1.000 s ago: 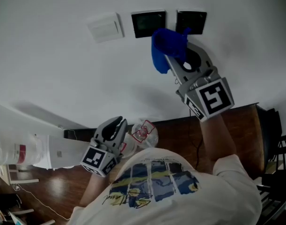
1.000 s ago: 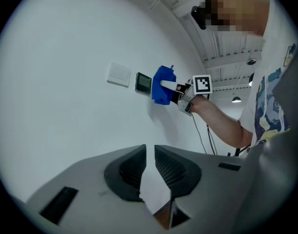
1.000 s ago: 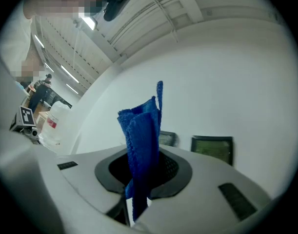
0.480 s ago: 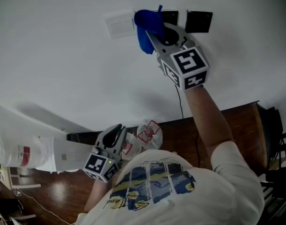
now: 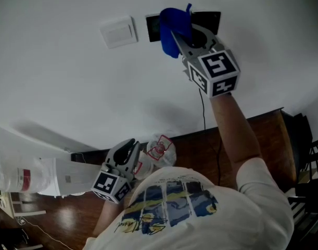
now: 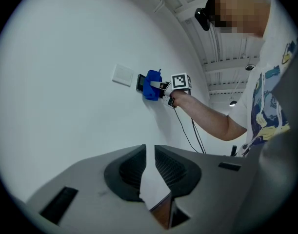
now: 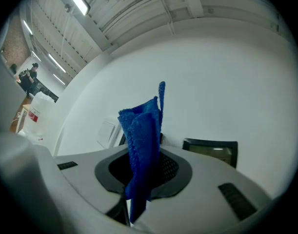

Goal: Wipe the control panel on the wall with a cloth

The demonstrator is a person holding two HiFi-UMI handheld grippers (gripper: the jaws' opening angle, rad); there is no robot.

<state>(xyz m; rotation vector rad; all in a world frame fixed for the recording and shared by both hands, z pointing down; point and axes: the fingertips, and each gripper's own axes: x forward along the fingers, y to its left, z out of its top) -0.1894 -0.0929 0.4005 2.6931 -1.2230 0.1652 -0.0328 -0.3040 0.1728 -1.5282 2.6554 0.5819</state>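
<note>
White wall [image 5: 70,77] is filling most of the head view. The person is stretching the right arm up along it so that the right gripper [image 5: 186,35] is working at the height of the fittings.

The left gripper [image 5: 128,144] is hanging low by the person's chest, well apart from the wall. Its jaws are sitting almost pressed together with nothing between them. I judge it is simply being held out of the way, since the wiping needs only one tool.

The right gripper's jaws are pinching a blue cloth [image 5: 173,24] by its lower part. A bunched fold is standing out past the tips, probably so that fabric rather than plastic is meeting the surface.

The cloth is lying across the near sides of two dark fittings, seemingly pressed to the wall. It is hiding the right part of the left control panel [image 5: 153,28] and reaching the edge of the second panel [image 5: 211,19]. From this the wiping looks to be under way.

Just left of them, a white switch plate [image 5: 117,32] is sitting uncovered, clear of the cloth.
</note>
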